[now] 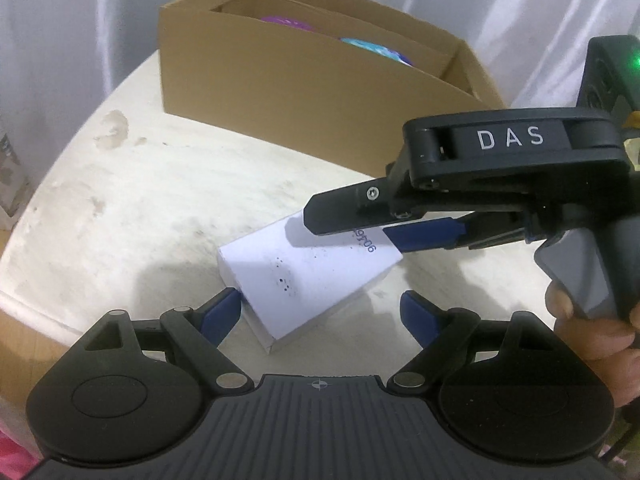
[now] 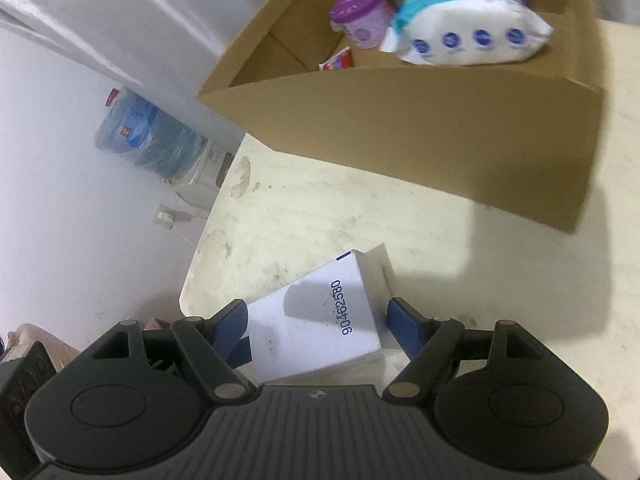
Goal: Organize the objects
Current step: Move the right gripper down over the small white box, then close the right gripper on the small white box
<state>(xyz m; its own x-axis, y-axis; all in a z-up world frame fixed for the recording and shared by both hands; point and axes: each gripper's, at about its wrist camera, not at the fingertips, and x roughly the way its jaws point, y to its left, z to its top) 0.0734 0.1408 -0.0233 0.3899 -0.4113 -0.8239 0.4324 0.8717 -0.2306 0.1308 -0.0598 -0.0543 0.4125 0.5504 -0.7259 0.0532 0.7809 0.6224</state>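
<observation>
A white box [image 1: 308,280] with blue digits lies flat on the cream table [image 1: 140,208]; it also shows in the right wrist view [image 2: 320,320]. My left gripper [image 1: 320,314] is open, its blue pads on either side of the box's near end. My right gripper [image 2: 320,324] is open and straddles the same box from the right; it shows in the left wrist view [image 1: 360,220] low over the box's far end. A brown cardboard box [image 2: 440,136] stands behind, holding a purple tub [image 2: 360,16], a wipes pack [image 2: 468,20] and a small red-and-white item [image 2: 338,60].
The table's rounded edge [image 2: 192,272] lies close on the left of the white box. A water bottle [image 2: 148,132] stands on the floor beyond the edge. White curtains [image 1: 60,40] hang behind the table.
</observation>
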